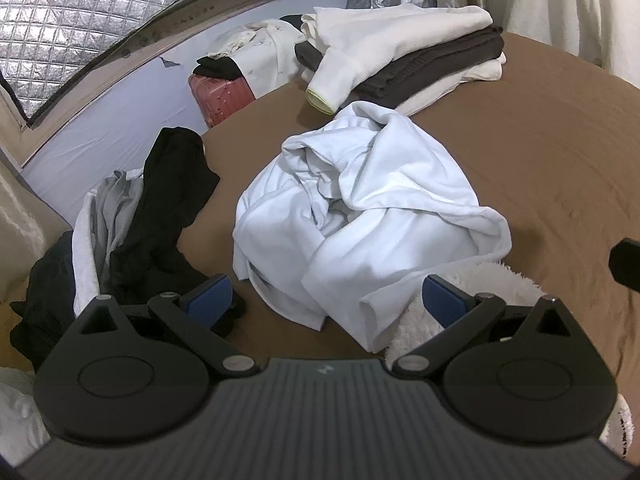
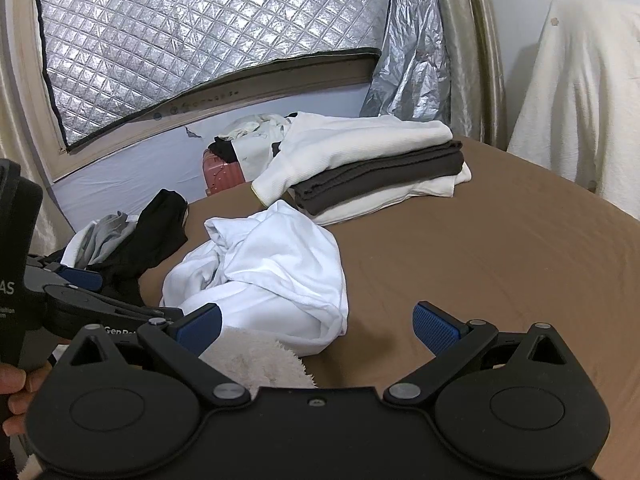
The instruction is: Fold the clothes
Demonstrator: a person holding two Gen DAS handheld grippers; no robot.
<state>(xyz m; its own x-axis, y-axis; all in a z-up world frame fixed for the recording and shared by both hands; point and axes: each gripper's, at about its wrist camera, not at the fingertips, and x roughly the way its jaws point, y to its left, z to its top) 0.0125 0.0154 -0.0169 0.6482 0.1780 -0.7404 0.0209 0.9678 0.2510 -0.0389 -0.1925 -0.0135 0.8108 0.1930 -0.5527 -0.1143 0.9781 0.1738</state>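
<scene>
A crumpled white garment lies in a heap in the middle of the brown bed. My left gripper hovers open just in front of it, blue pads wide apart with nothing between them. My right gripper is open too, over the garment's near right edge. A fluffy white fabric lies under both grippers at the near side. The left gripper's body shows at the left of the right wrist view, held by a hand.
A folded stack of white and dark brown clothes sits at the far side of the bed. Unfolded black, grey and white clothes pile at the left edge. A pink suitcase stands beyond.
</scene>
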